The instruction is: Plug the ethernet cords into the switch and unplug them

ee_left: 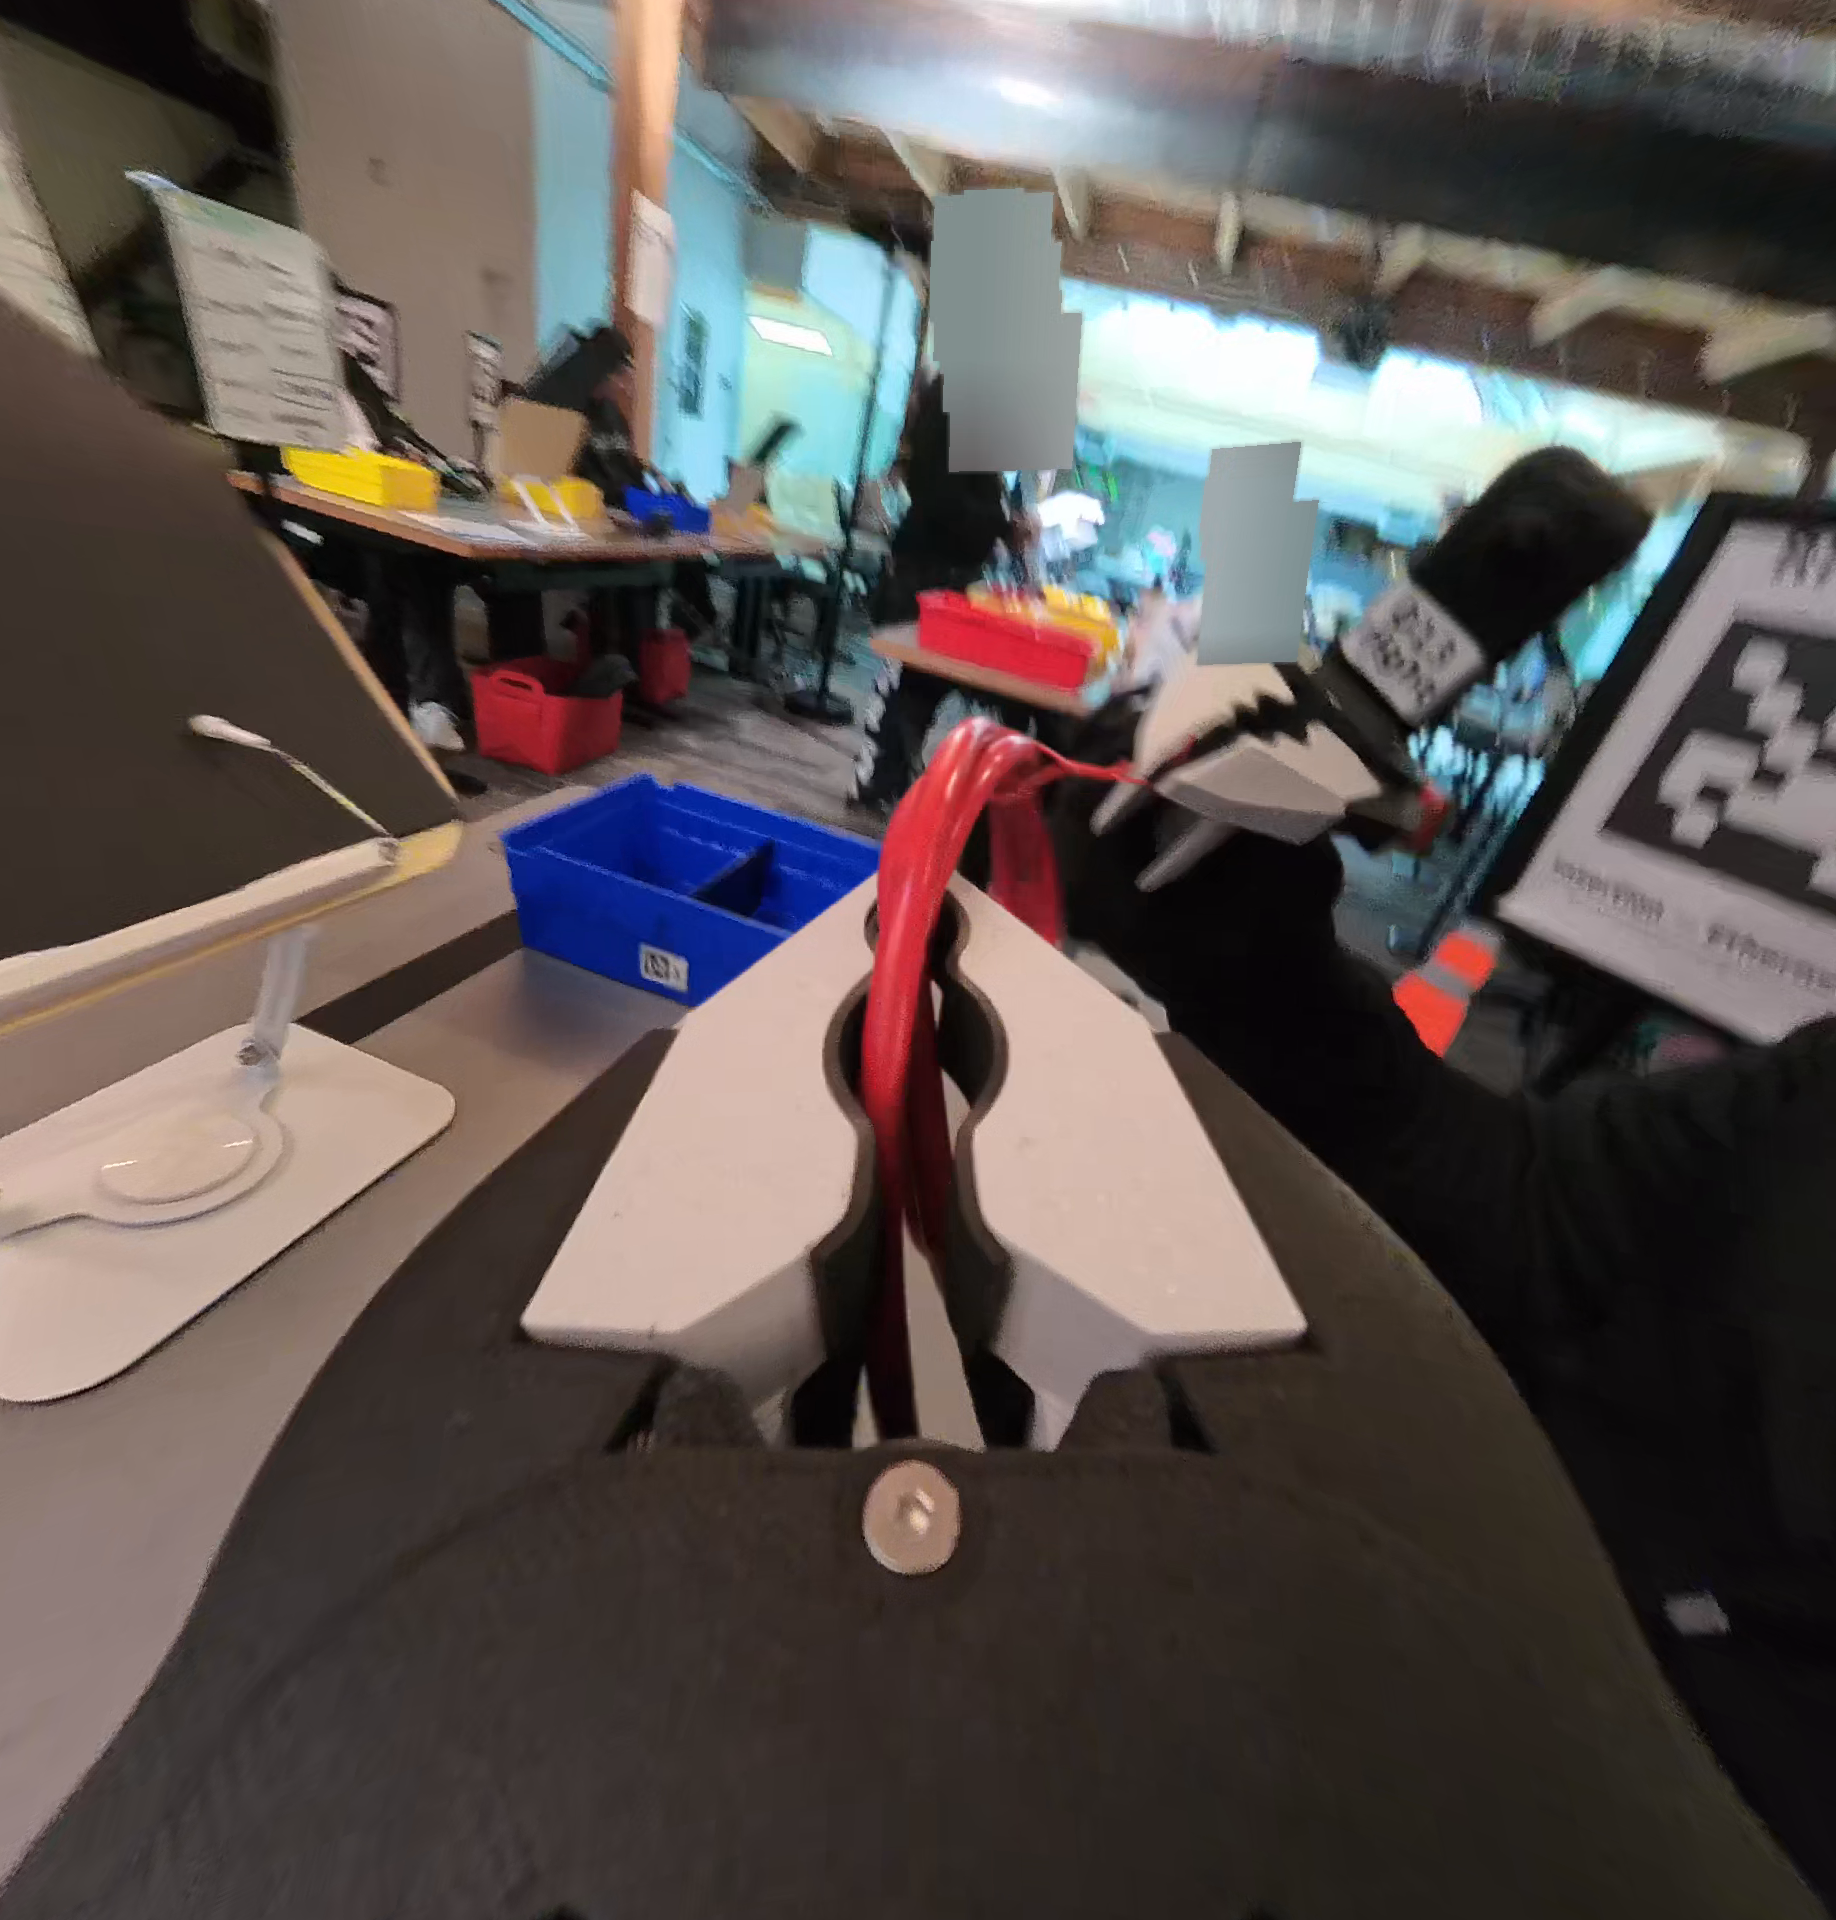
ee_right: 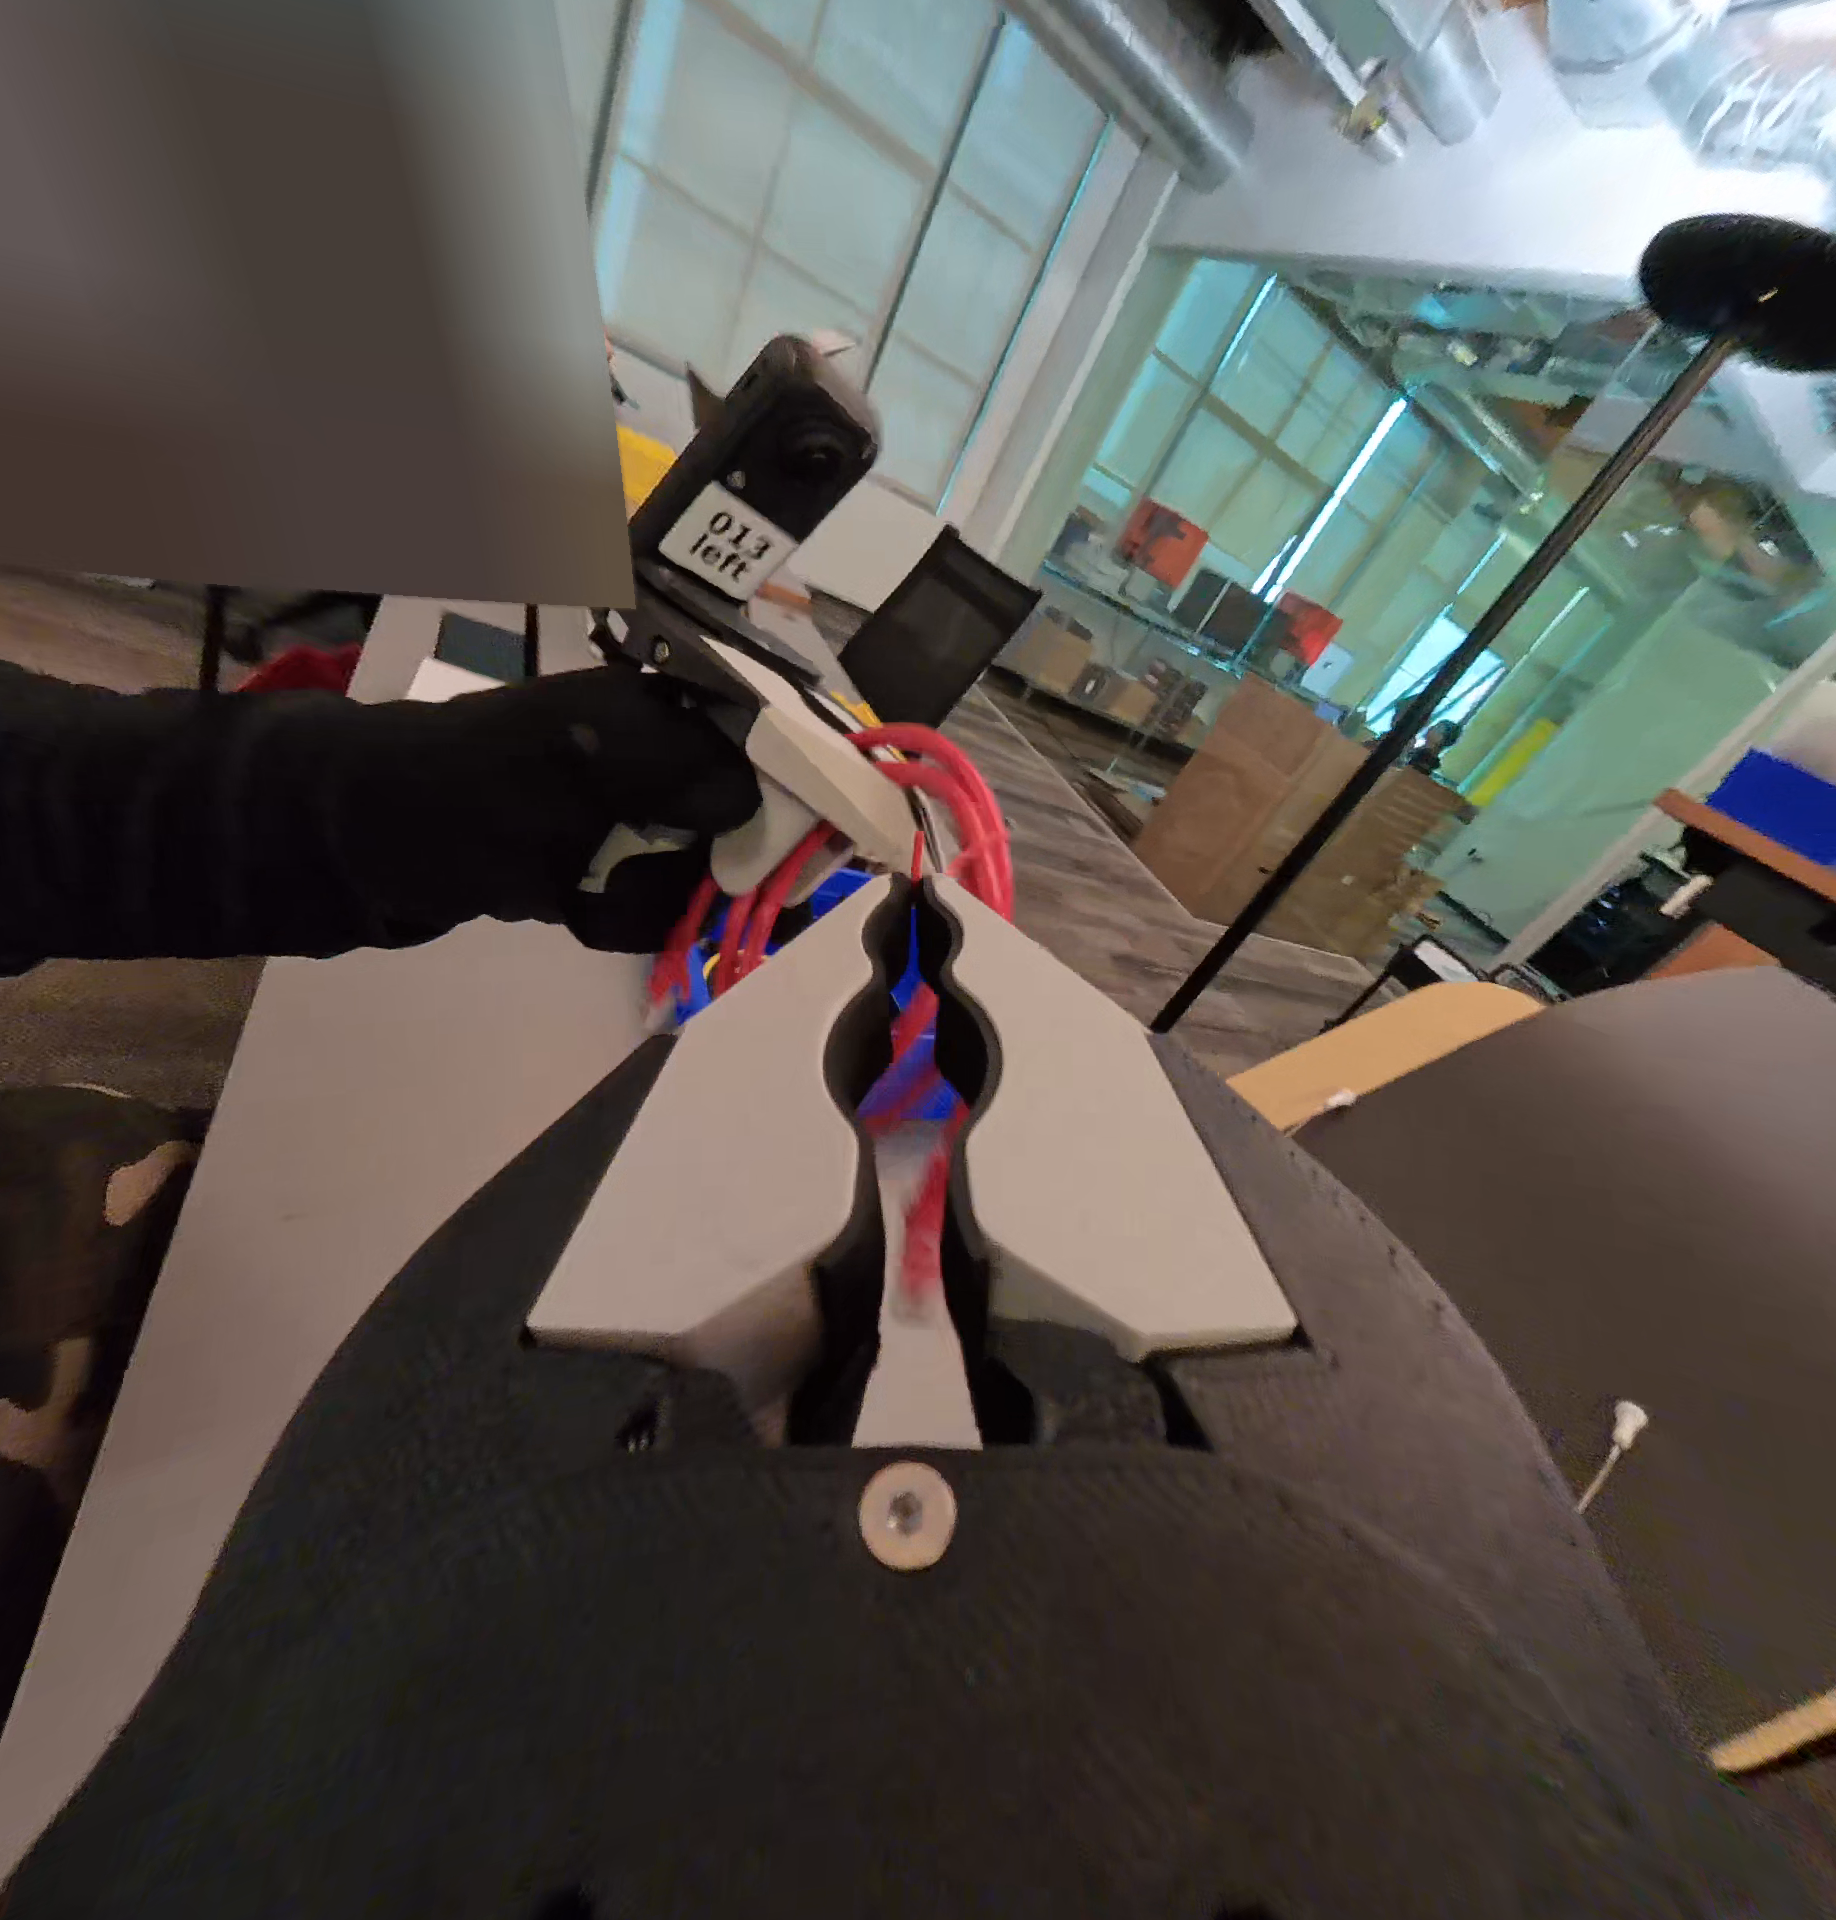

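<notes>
cords point(ee_left: 898, 997), red and bundled, are clamped in the left gripper point(ee_left: 919, 904); a thin red tie point(ee_right: 916, 854) is pinched by the right gripper point(ee_right: 916, 883). tie should be pulled off gently, bundle kept steady.

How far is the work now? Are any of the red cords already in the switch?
Done: nothing visible; no switch shows in either view.
In hand: the left gripper is shut on the red cord bundle; the right gripper pinches its thin red tie.
Left: untying, plugging, unplugging.
</notes>
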Available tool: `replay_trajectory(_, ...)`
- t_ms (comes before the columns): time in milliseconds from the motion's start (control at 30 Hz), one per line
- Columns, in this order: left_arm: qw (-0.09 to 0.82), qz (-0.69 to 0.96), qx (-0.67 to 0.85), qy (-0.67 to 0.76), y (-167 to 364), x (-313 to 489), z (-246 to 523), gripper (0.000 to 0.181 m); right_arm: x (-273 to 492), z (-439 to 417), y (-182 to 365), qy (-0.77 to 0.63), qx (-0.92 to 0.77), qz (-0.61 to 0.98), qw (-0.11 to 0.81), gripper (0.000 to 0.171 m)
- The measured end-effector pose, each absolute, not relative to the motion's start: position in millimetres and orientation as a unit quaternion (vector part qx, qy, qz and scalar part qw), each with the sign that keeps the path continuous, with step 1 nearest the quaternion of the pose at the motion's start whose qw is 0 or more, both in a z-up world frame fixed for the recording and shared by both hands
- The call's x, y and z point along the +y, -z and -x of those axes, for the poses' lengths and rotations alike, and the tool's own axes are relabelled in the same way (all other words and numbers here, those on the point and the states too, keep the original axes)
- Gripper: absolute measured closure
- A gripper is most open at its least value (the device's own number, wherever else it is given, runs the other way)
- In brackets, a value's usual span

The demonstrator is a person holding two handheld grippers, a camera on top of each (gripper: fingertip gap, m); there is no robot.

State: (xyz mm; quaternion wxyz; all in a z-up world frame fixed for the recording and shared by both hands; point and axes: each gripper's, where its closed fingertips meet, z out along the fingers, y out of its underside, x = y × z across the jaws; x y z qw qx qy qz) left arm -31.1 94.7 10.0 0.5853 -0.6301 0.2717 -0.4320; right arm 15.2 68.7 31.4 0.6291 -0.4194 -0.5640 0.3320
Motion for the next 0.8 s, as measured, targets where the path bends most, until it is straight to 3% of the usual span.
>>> replay_trajectory(267,0.598,0.638,0.249,0.416,-8.1,110.7,69.6,0.181,72.9,-17.6,-25.6,-0.288,-0.587,0.436,0.618,0.171)
replay_trajectory(600,0.613,0.627,0.245,0.414,-17.0,107.8,72.9,0.181,87.6,-15.8,-17.3,-0.382,-0.549,0.461,0.583,0.169)
replay_trajectory(800,0.612,0.627,0.254,0.41,-15.9,107.1,69.9,0.181,100.6,-21.1,-22.5,-0.336,-0.536,0.48,0.607,0.144)
